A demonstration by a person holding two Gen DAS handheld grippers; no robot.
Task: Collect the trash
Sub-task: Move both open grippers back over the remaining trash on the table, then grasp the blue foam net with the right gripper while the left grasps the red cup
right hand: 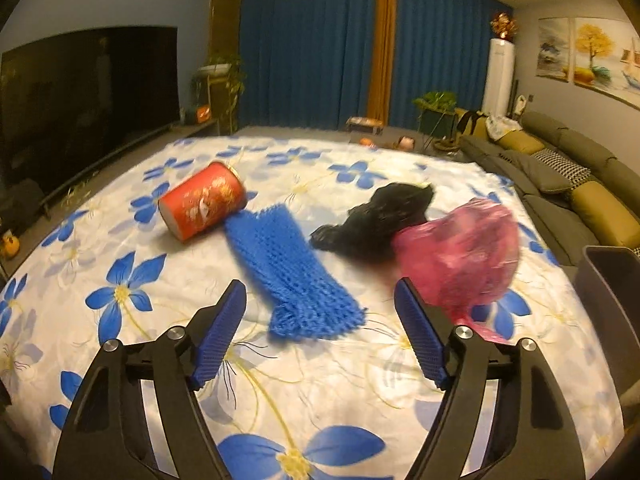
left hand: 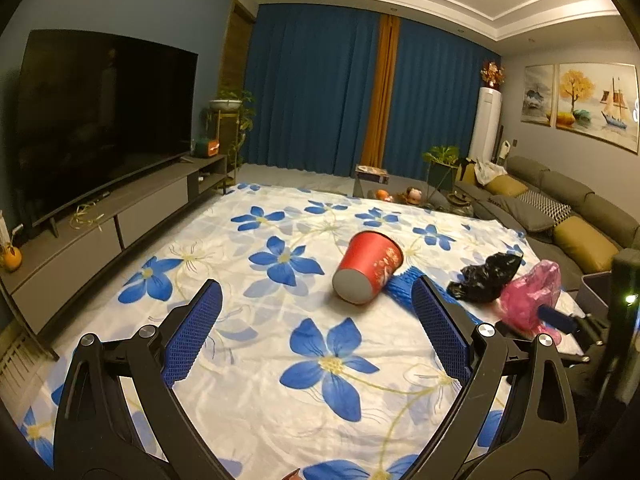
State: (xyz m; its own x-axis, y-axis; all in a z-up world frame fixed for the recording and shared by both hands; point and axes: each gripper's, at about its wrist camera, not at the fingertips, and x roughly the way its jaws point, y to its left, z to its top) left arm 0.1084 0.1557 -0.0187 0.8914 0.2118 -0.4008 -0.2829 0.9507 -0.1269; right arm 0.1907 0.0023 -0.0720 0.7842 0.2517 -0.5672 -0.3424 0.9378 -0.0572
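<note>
A red paper cup point(left hand: 370, 266) lies on its side on the flowered cloth point(left hand: 256, 312); it also shows in the right wrist view point(right hand: 202, 206). Beside it lie a blue foam net sleeve point(right hand: 294, 280), a crumpled black bag point(right hand: 376, 218) and a pink plastic bag point(right hand: 460, 252). The black bag point(left hand: 486, 276) and pink bag point(left hand: 530, 296) show at right in the left wrist view. My left gripper point(left hand: 316, 292) is open and empty, short of the cup. My right gripper point(right hand: 320, 292) is open and empty over the sleeve's near end; the pink bag is by its right finger point(right hand: 418, 332).
A grey bin point(right hand: 612, 296) stands off the cloth's right edge. A TV point(left hand: 100, 116) on a low cabinet point(left hand: 120, 216) runs along the left. A grey sofa point(left hand: 560, 208) lines the right wall. Plants and a low table point(left hand: 400, 194) stand beyond the cloth.
</note>
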